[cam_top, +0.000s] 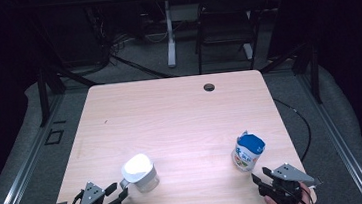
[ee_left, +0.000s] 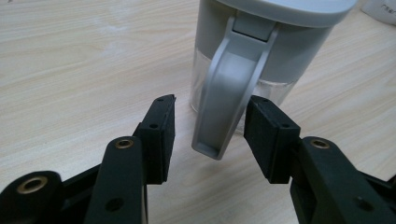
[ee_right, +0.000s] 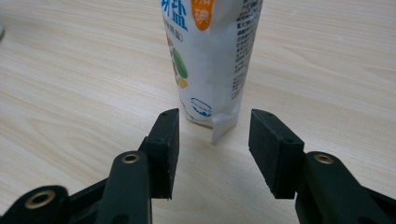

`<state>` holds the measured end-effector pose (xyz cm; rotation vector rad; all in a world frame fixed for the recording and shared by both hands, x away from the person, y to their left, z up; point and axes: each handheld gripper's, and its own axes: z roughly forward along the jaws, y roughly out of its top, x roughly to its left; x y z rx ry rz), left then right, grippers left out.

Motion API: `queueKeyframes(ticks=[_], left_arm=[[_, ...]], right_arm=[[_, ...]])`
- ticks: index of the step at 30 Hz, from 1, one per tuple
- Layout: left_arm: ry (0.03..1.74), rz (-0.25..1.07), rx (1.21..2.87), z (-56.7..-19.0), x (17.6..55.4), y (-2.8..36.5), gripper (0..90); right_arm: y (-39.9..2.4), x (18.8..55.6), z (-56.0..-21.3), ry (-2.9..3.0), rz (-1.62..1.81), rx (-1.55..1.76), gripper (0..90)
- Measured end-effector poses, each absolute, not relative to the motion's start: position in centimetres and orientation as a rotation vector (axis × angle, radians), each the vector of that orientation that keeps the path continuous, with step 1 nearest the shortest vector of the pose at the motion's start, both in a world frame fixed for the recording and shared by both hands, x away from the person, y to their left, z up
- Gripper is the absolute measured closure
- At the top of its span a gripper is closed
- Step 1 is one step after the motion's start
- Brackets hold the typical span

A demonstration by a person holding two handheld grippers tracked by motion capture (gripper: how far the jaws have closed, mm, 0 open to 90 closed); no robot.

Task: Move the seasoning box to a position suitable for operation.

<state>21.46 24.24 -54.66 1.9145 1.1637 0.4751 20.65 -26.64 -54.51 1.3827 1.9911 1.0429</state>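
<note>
A clear jug with a white lid [cam_top: 139, 172] stands near the table's front left. Its grey handle [ee_left: 223, 93] points toward my left gripper [cam_top: 117, 190] and reaches in between the open jaws [ee_left: 210, 135]; the pads do not touch it. A white pouch with a blue top [cam_top: 247, 152] stands upright at the front right. My right gripper [cam_top: 260, 176] sits just in front of it, open [ee_right: 214, 147], and the pouch's lower side seam [ee_right: 223, 122] lies just beyond the jaw tips, untouched.
The wooden table [cam_top: 170, 118] has a dark cable hole [cam_top: 209, 87] near its far edge. A black chair [cam_top: 224, 25] and a white table leg [cam_top: 169, 33] stand beyond it. Both hands rest at the front edge.
</note>
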Motion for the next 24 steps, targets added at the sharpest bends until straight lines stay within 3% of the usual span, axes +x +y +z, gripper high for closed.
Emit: queueKeyframes(ticks=[12,24], left_arm=[[1.194,0.499,1.902,-54.8,21.9,24.2,55.4],[1.216,0.542,1.888,-54.8,22.7,23.6,64.3]], right_arm=[[-26.0,20.5,-54.4,2.008,1.055,1.354,52.5],[-25.6,20.5,-54.6,2.027,1.048,1.336,52.5]])
